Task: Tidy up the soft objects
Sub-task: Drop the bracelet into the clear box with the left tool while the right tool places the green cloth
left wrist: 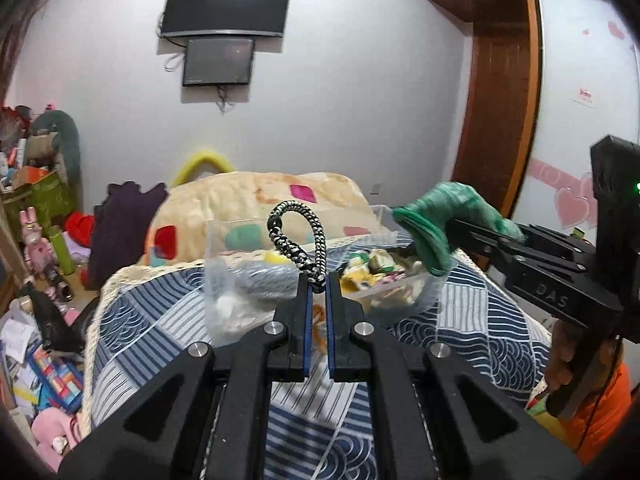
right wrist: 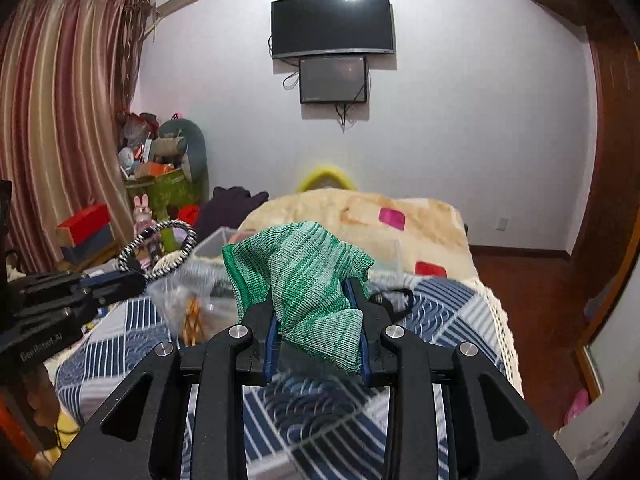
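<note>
The left gripper (left wrist: 318,288) has its fingers (left wrist: 306,320) pinched on a black-and-white braided cord loop (left wrist: 298,236), which stands up above the fingertips. Just beyond it, 2 clear plastic boxes sit on the bed (left wrist: 480,320), which has a blue patterned cover: the nearer left box (left wrist: 224,280) holds pale soft items, the right box (left wrist: 400,288) holds small colorful pieces. The right gripper (right wrist: 316,320) clamps its fingers (right wrist: 372,320) on a crumpled green knitted cloth (right wrist: 304,272), held in the air near the right box's rim.
</note>
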`<act>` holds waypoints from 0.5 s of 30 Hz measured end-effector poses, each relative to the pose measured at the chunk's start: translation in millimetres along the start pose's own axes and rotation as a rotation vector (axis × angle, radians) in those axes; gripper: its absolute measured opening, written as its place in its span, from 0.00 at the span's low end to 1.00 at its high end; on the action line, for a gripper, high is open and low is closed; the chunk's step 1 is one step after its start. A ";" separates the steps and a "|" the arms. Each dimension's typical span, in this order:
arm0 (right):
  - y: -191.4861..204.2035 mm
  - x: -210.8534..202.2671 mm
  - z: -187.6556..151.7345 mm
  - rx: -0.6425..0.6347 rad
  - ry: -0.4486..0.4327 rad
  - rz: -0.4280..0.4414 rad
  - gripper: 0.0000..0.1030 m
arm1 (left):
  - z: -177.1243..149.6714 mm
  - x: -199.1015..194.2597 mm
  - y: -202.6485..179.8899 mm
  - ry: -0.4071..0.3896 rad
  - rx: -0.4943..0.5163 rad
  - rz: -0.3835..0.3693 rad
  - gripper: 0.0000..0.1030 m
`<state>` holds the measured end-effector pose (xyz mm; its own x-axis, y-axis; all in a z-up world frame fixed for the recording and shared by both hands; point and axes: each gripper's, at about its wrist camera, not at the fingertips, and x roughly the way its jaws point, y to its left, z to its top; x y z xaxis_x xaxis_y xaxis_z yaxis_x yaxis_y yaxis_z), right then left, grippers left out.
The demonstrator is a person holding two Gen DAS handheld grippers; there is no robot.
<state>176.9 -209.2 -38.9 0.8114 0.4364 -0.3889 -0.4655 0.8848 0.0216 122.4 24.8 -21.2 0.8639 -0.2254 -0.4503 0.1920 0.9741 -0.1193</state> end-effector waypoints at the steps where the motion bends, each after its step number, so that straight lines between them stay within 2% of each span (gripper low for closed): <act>1: -0.3 2.5 1.3 -0.001 -0.002 -0.003 0.26 | 1.9 3.7 -1.4 0.003 0.000 -0.008 0.04; 8: 1.6 29.4 6.9 0.004 0.020 -0.027 0.26 | 6.7 41.6 -2.1 0.059 -0.014 -0.061 0.04; 15: 2.0 55.1 1.3 -0.007 0.091 -0.034 0.26 | 0.8 74.3 1.4 0.133 -0.022 -0.054 0.04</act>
<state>221.1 -183.1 -59.1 0.7918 0.3889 -0.4711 -0.4405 0.8978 0.0007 187.3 9.5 -54.1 0.7830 -0.2788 -0.5560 0.2246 0.9603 -0.1652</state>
